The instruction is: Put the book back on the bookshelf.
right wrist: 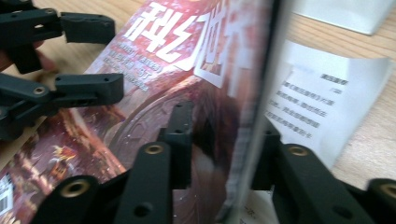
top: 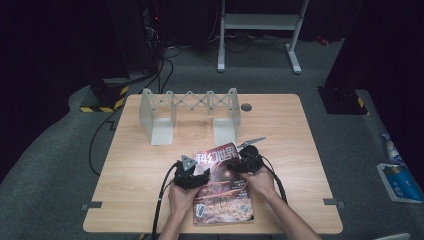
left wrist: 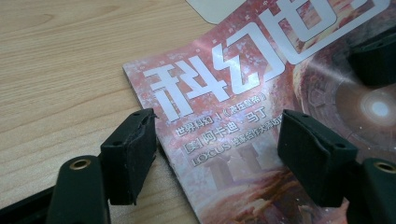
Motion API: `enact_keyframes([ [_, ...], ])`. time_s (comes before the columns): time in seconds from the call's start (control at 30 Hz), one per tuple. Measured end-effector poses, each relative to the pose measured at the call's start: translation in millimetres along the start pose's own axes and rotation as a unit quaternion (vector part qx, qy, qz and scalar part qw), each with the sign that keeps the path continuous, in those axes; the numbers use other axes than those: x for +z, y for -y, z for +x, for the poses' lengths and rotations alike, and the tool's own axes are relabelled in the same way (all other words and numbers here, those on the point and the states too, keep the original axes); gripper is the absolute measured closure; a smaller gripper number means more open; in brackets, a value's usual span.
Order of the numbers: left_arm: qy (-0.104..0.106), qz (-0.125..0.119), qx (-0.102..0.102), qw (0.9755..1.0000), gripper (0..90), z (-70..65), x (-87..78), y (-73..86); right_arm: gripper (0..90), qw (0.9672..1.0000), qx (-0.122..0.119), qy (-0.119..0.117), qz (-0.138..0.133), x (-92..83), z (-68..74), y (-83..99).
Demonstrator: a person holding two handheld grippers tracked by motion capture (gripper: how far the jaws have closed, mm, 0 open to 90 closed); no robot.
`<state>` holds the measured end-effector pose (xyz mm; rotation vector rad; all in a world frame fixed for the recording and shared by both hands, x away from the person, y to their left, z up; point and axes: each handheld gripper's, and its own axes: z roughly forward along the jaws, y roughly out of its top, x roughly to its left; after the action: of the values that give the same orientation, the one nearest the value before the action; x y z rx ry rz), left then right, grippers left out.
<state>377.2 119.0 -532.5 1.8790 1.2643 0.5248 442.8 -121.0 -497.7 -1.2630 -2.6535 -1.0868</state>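
A magazine (top: 222, 185) with a reddish cover and large white characters lies near the table's front edge. Its right-hand side is lifted, baring a white printed page (right wrist: 322, 102). My right gripper (top: 247, 162) has its jaws on either side of that raised edge (right wrist: 243, 116), one pad on the cover and one behind the pages, so my right gripper (right wrist: 223, 144) is shut on it. My left gripper (top: 192, 175) stands open across the magazine's left edge (left wrist: 140, 93), one pad over bare wood, the other over the cover. Between these pads my left gripper (left wrist: 217, 135) holds nothing.
A white accordion-style rack (top: 190, 112) stands at the back of the wooden table (top: 300, 150), with a grey round cap (top: 246, 107) beside it. Cables trail off the front edge. Blue and white items (top: 400, 180) lie on the floor at right.
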Motion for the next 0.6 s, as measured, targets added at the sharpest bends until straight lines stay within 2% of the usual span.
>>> enact_keyframes([
  [0.1, 0.003, 0.0, 0.0, 1.0, 27.3, 0.1, -0.1, 0.1, 73.9, 1.0, -0.006, -0.004, -0.001, 0.0, 0.6, 0.6],
  [0.13, 0.007, 0.001, 0.001, 1.0, 25.5, 0.5, -0.3, 0.1, 77.0, 0.9998, -0.012, -0.013, -0.002, -1.8, 0.8, 0.9],
  [0.33, 0.015, 0.002, -0.003, 0.9999, 22.2, 2.0, -1.0, 0.3, 80.9, 0.9993, -0.032, -0.018, -0.007, -6.2, 6.1, 3.3],
  [0.6, 0.036, 0.005, -0.007, 0.9993, 14.8, 4.2, -1.3, 0.2, 84.3, 0.9978, -0.048, -0.031, -0.034, -16.2, 9.4, 10.7],
])
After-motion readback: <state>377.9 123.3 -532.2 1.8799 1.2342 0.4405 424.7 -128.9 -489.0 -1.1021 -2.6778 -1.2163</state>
